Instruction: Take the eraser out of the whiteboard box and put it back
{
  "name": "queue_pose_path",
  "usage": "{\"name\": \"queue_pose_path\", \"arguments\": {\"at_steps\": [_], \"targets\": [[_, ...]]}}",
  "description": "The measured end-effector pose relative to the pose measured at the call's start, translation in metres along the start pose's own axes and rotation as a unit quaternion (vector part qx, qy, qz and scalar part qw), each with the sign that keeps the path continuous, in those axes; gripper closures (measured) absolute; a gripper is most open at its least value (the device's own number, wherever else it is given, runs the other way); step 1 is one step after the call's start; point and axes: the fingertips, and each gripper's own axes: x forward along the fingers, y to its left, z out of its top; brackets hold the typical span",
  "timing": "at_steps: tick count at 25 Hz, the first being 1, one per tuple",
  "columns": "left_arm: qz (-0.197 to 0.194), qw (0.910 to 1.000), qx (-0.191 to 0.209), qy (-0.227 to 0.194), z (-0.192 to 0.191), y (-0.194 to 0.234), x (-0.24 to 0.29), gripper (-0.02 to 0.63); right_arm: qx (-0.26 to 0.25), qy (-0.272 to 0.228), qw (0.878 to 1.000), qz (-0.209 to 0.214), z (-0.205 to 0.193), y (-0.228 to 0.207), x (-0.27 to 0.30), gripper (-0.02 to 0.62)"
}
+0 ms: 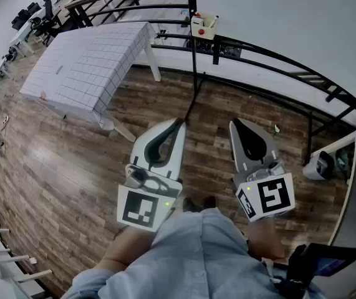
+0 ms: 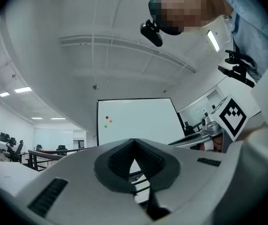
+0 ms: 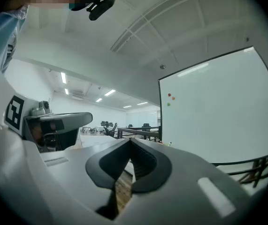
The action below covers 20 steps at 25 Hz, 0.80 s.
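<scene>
Head view shows you holding both tools close to your body, side by side, pointing toward 12 o'clock. The left hand-held gripper (image 1: pixel 179 123) and the right hand-held gripper (image 1: pixel 234 123) each have their jaws pressed together on nothing. The whiteboard box (image 1: pixel 203 26) sits at 12 o'clock, well apart from both; the eraser is too small to make out. A cloth-covered desk (image 1: pixel 90 61) stands at 10 o'clock on the wood floor (image 1: pixel 53 167).

No words, numbers or brands can be read. The left marker cube (image 1: pixel 141 208) and right marker cube (image 1: pixel 269 198) carry only black-and-white square patterns; the whiteboard (image 3: pixel 218 111) bears three coloured dots (image 3: pixel 170 99).
</scene>
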Motion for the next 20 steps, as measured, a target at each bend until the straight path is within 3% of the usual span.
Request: {"name": "queue_pose_path", "arguments": {"at_steps": [20], "targets": [[0.005, 0.9998, 0.004, 0.019, -0.009, -0.031, 0.028, 0.607, 0.037, -0.008, 0.999, 0.027, -0.011, -0.033, -0.011, 0.594]]}}
